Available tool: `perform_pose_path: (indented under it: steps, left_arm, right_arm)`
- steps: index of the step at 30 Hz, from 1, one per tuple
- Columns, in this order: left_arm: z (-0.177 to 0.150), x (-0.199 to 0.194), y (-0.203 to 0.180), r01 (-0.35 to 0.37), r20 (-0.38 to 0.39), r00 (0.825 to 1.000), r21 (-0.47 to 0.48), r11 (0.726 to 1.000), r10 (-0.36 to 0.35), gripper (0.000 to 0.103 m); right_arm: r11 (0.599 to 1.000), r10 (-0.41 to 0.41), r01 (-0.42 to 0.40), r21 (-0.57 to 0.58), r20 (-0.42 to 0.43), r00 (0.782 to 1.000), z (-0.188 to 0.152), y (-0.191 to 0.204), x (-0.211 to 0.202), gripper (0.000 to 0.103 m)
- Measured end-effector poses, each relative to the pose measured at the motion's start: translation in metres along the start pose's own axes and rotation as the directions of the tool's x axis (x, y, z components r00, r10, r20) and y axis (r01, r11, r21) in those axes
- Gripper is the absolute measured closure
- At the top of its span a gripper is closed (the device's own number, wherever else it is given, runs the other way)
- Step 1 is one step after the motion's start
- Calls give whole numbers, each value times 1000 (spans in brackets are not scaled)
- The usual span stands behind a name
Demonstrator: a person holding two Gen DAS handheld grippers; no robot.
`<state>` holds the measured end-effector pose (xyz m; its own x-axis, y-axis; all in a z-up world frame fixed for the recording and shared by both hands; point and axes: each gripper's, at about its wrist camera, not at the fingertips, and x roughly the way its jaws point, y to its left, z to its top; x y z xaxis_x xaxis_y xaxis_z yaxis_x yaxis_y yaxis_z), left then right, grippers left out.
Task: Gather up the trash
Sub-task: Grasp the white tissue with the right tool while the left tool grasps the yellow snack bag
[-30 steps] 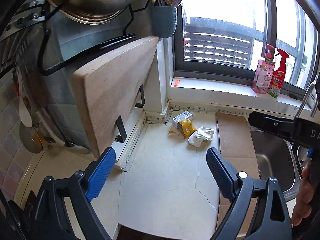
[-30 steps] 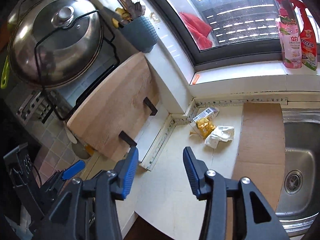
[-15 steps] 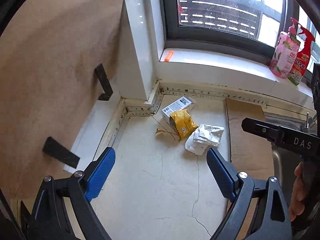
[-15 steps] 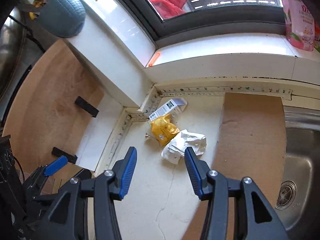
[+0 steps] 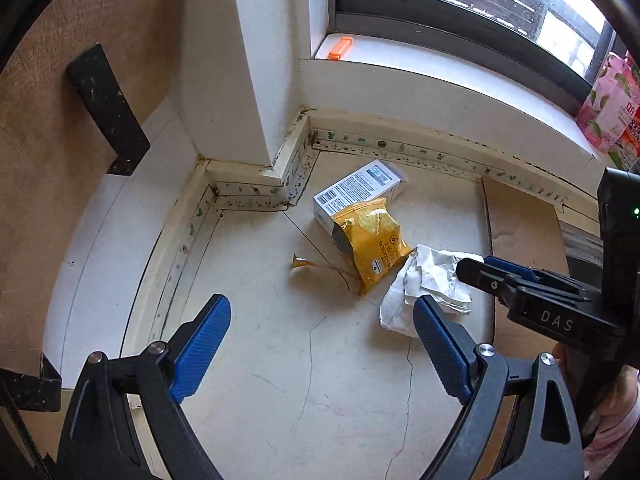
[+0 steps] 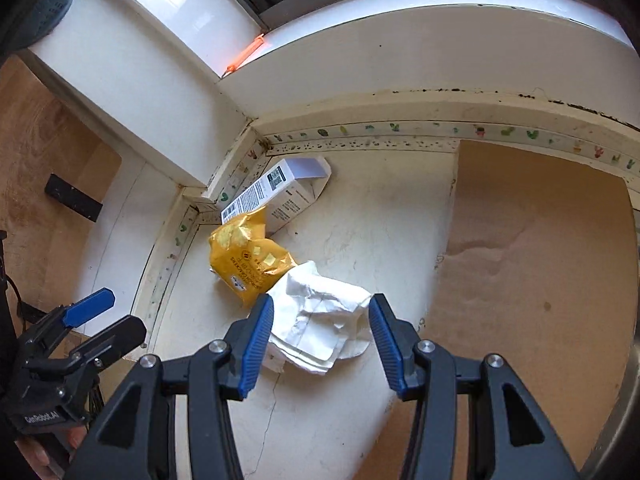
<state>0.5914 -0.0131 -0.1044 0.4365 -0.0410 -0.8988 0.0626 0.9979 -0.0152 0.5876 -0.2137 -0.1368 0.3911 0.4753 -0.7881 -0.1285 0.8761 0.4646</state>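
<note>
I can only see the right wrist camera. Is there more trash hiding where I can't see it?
Observer: Yes. A small torn yellow scrap lies on the counter beside the yellow packet, on the side away from the crumpled white paper.
Operator: Is my other tool holding anything?
Observer: No. The left tool has both fingers spread wide and grips nothing.
Operator: What's on the windowsill, far to the right?
Observer: A pink bottle stands at the right end of the windowsill.
</note>
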Motion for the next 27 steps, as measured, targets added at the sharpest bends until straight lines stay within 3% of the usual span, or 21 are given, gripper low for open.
perform_pose_path:
  steps: [7, 16, 20, 23, 27]
  left_arm:
    - [2, 7, 5, 1, -14, 1000, -23, 1000, -1, 11]
    - [2, 9, 11, -9, -20, 1000, -41, 999, 8, 11]
    - [2, 12, 14, -11, -26, 1000, -51, 999, 10, 11]
    - [3, 15, 17, -3, -32, 1000, -66, 998, 1, 11]
    - [4, 19, 19, 2, -38, 999, -71, 997, -5, 11]
  right_arm:
    - [998, 12, -15, -65, -55, 998, -3, 4, 24, 53]
    - [999, 42, -43, -22, -34, 999, 7, 7, 42, 53]
    - [997, 32, -32, -64, -14, 999, 8, 15, 45, 53]
    - [995, 25, -25, -98, -4, 1000, 8, 19, 47, 74]
    - [994, 43, -42, -101, 5, 999, 7, 15, 43, 76]
